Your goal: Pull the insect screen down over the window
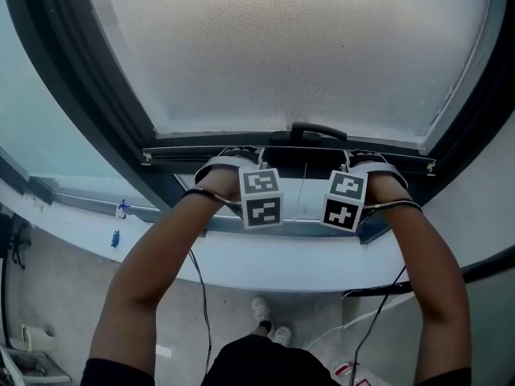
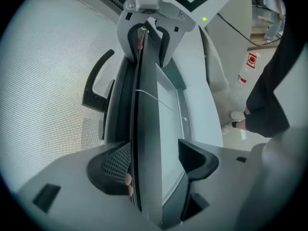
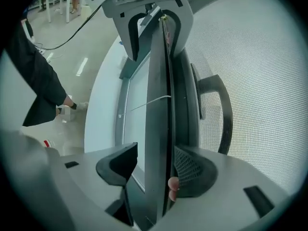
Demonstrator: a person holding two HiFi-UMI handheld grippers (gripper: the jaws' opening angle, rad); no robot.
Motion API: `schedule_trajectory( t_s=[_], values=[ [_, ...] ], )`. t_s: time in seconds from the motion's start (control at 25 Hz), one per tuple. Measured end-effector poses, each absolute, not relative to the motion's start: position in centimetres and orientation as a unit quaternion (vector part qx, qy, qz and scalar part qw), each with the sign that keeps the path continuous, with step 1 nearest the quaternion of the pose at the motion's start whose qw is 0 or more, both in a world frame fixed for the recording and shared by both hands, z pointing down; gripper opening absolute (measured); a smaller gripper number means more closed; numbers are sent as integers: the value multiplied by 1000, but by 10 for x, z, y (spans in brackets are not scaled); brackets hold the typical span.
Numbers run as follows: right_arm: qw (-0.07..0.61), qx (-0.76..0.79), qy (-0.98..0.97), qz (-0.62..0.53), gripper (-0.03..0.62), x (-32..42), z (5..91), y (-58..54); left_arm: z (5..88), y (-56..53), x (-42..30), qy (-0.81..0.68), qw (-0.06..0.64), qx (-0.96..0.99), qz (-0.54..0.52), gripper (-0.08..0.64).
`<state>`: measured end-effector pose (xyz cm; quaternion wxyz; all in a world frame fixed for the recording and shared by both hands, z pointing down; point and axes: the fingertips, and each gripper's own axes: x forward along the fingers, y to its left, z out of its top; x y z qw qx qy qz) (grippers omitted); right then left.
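Observation:
The insect screen's pale mesh (image 1: 298,47) covers most of the window. Its dark bottom bar (image 1: 290,158), with a black handle (image 1: 319,130) at the middle, hangs a little above the lower window frame. My left gripper (image 1: 233,159) sits on the bar left of the handle and my right gripper (image 1: 366,159) on it to the right. In the left gripper view the bar (image 2: 147,129) runs between my left gripper's (image 2: 154,165) jaws: the mesh-side pad lies against it and the other jaw stands off. The right gripper (image 3: 154,167) straddles the bar (image 3: 159,105) the same way.
A dark window frame (image 1: 88,79) slants along both sides of the screen. Below the bar runs a white sill (image 1: 265,260). Cables (image 1: 201,296) hang from the grippers towards the floor, where the person's shoes (image 1: 269,320) show.

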<state>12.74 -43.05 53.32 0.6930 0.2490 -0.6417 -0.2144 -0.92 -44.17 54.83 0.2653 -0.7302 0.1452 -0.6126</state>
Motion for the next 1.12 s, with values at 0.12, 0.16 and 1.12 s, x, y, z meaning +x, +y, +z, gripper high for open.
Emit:
schedule_trajectory(
  t_s=[0.12, 0.16, 1.12],
  values=[
    [685, 256, -642, -229, 245, 127, 533, -432, 547, -445, -9, 156, 283, -733, -599, 305],
    [683, 260, -642, -234, 243, 127, 533, -433, 545, -448, -9, 163, 290, -735, -591, 296],
    [495, 383, -733, -266, 141, 102, 461, -421, 464, -433, -2, 300, 188, -856, -377, 160]
  ],
)
